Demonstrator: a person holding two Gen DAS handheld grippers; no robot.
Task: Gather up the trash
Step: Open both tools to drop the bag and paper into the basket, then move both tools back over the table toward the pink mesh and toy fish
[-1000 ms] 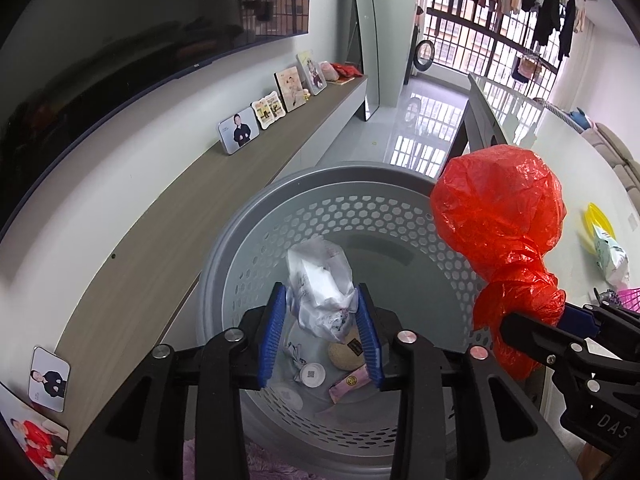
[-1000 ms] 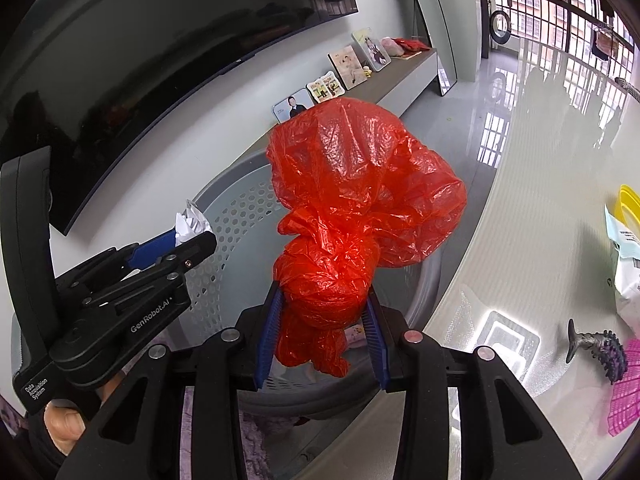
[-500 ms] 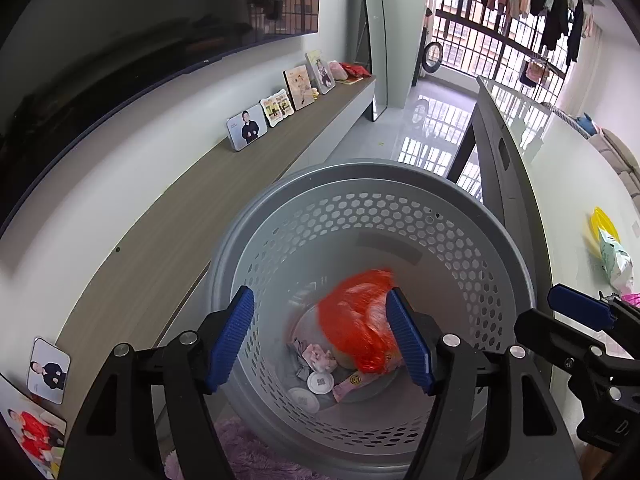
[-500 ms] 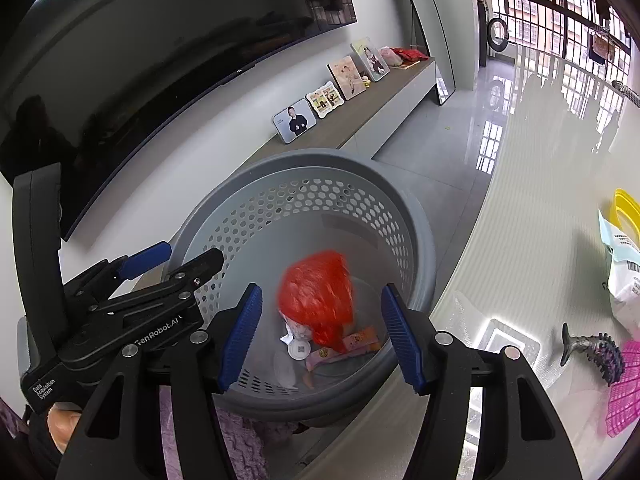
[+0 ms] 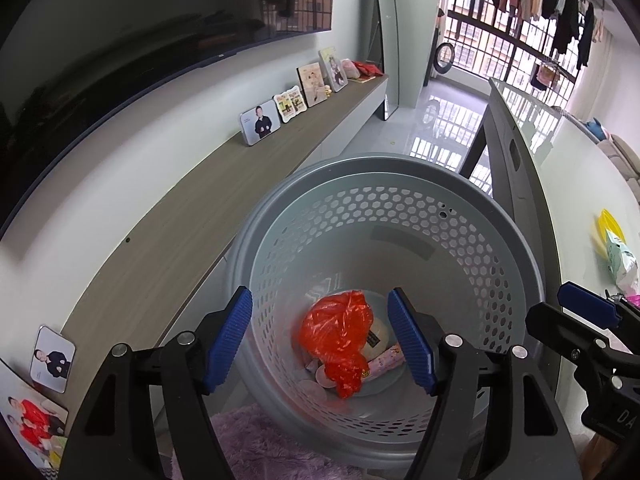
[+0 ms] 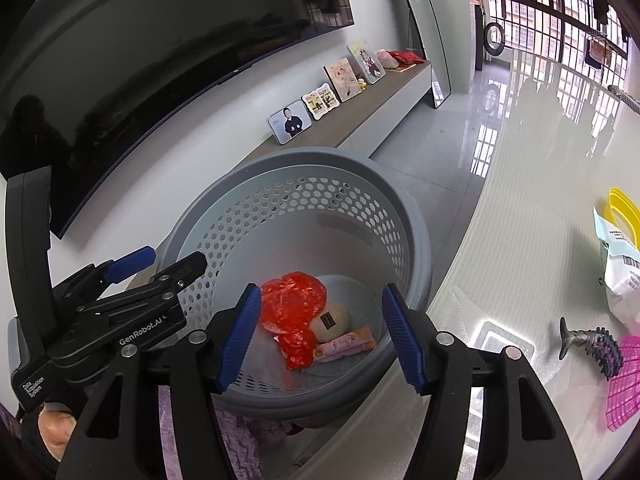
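- Living room, glossy floor; grey perforated bin (image 5: 400, 216) is set between a wood shelf and a pale table (image 6: 532, 216), likely so trash can be dropped in from the tabletop.
- Red bag (image 5: 338, 338) is seen lying at the bin bottom, crumpled, resting on other trash.
- Beside the bag in the bin: a beige round item (image 6: 331, 321) and a pink wrapper (image 6: 344, 346); both touch the bag. White paper under them is too hidden to be identified.
- Left gripper (image 5: 320, 336) is held above the bin mouth, fingers spread wide, nothing between the pads.
- Right gripper (image 6: 320, 336) is held over the bin's table-side rim, fingers spread too, nothing pinched.
- Both grippers are aimed down into the bin; a drop pose is judged, with the load released.
- On the table, away from the bin: a white pouch (image 6: 624, 272), a yellow dish (image 6: 624, 208), a dark hair claw (image 6: 592, 346), a pink mesh piece (image 6: 624, 384). Some are judged possible next trash; the pouch is the likeliest.
- Photo frames (image 5: 262, 122) are lined along the shelf behind the bin; not task items.
- Purple rug (image 5: 264, 444) is seen under the bin's near edge.
- Next need judged: a swing from the bin to the table, jaws kept wide for the next pick.
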